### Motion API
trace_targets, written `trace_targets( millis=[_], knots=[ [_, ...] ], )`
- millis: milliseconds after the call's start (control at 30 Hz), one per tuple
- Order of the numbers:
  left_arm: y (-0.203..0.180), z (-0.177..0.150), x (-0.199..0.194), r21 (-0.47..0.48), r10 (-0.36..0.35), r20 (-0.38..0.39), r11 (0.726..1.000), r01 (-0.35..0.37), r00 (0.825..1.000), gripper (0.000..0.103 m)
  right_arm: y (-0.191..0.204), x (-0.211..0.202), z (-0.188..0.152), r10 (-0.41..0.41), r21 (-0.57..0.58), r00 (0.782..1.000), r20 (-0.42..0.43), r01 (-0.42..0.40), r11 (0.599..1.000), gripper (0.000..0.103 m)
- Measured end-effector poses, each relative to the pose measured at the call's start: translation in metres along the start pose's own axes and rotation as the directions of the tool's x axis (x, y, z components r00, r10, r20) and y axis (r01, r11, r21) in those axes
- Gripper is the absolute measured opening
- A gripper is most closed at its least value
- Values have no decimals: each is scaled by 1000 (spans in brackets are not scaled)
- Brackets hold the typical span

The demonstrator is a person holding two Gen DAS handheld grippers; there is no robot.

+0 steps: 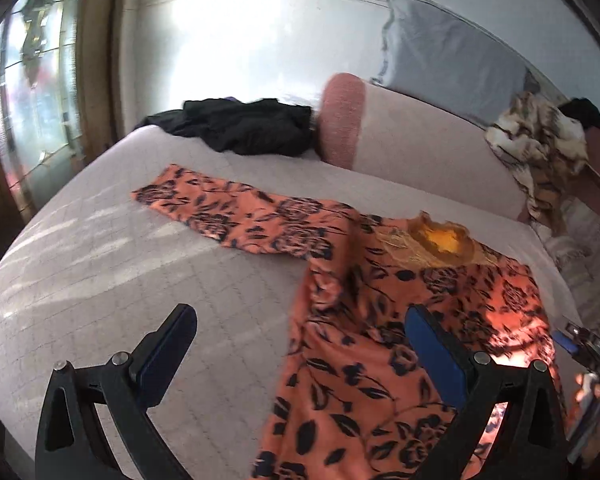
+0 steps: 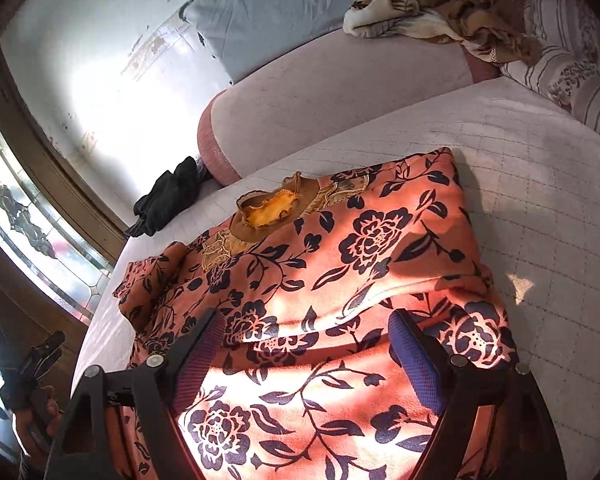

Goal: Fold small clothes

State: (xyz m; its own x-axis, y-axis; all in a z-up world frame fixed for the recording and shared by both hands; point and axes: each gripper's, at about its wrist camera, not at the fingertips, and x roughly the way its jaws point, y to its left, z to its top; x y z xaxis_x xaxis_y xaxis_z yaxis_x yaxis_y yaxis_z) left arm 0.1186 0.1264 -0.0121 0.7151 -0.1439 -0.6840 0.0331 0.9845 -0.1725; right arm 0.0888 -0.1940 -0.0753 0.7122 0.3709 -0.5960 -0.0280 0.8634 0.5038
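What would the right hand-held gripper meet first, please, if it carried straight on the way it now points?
Most likely the orange floral garment: the open right hand-held gripper points down onto it, nothing showing between, though depth is unclear.

Right claw (image 2: 308, 356) spread wide above orange floral garment (image 2: 340, 264), pads clear of cloth. Garment laid flat on quilted bed (image 2: 540, 184), yellow collar (image 2: 272, 208) toward far bolster (image 2: 340, 80). Black clothing (image 2: 168, 200) heaped by bolster's end. Brown patterned blanket (image 2: 432, 4) crumpled beyond. Left claw (image 2: 40, 356) at lower left edge.
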Motion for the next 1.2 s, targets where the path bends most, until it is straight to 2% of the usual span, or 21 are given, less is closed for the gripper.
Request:
trace_targets(
  millis=[67,133,233,333,400,467,533,567,600,633,667,700,733,833,900,933,967,1067,1100,1133,1200],
  knots=[
    [-34,8,17,53,-107,-86,992,112,991,103,-6,-1,-4,23,16,1000,14,-23,1000,86],
    [-60,15,39,63,-160,-159,983,171,974,103,-9,-2,-6,47,17,998,29,-48,999,86],
    [-73,27,84,22,-168,-260,984,179,951,103,-14,-4,-8,70,13,997,39,-70,997,86],
    [-65,25,128,-57,-148,-354,989,137,923,101,-22,-7,-7,108,45,993,49,-110,993,86],
    [-59,22,148,-83,-137,-396,990,113,908,94,-29,-9,-5,123,72,990,63,-127,989,86],
    [-50,18,162,-109,-114,-426,991,74,897,69,-34,-9,-3,142,102,987,71,-148,984,86],
    [-40,12,171,-169,-129,-454,984,57,881,51,-37,-7,-3,152,122,986,70,-160,980,86],
    [-35,10,172,-181,-117,-452,983,37,884,38,-38,-6,-2,155,127,985,68,-163,978,86],
    [-32,10,171,-177,-91,-444,984,12,891,30,-39,-6,-2,160,132,985,68,-167,977,86],
    [-30,10,170,-174,-71,-444,985,-8,893,15,-39,-5,-3,163,135,984,66,-171,976,86],
    [-27,11,168,-185,-73,-438,983,-11,896,7,-40,-4,-2,168,139,984,65,-176,975,86],
    [-25,13,164,-195,-82,-423,981,-3,903,6,-40,-4,-2,174,143,983,65,-182,973,86],
    [-25,18,159,-171,-63,-396,985,-7,916,6,-40,-4,-2,175,146,982,66,-183,972,86],
    [-44,35,126,-26,24,-246,999,-32,969,5,-43,-5,-2,165,154,984,70,-174,973,86],
    [-53,42,106,40,63,-146,998,-58,987,5,-47,-5,-2,155,169,985,75,-166,972,86],
    [-55,41,103,69,90,-115,994,-83,989,5,-49,-5,-2,151,175,985,78,-163,971,86],
    [-55,37,112,94,107,-138,991,-95,985,6,-51,-5,-2,147,181,986,81,-159,971,86],
    [-39,11,155,98,171,-295,984,-149,940,6,-55,-3,-2,136,193,988,75,-148,970,86],
    [-36,4,157,101,166,-287,985,-143,944,7,-55,-4,-1,131,195,989,71,-142,970,86],
    [-38,2,153,119,171,-245,982,-145,954,9,-55,-7,2,126,198,989,72,-138,970,86],
    [-41,2,149,148,184,-242,977,-151,953,9,-53,-13,12,155,215,984,92,-172,961,87]
  ],
)
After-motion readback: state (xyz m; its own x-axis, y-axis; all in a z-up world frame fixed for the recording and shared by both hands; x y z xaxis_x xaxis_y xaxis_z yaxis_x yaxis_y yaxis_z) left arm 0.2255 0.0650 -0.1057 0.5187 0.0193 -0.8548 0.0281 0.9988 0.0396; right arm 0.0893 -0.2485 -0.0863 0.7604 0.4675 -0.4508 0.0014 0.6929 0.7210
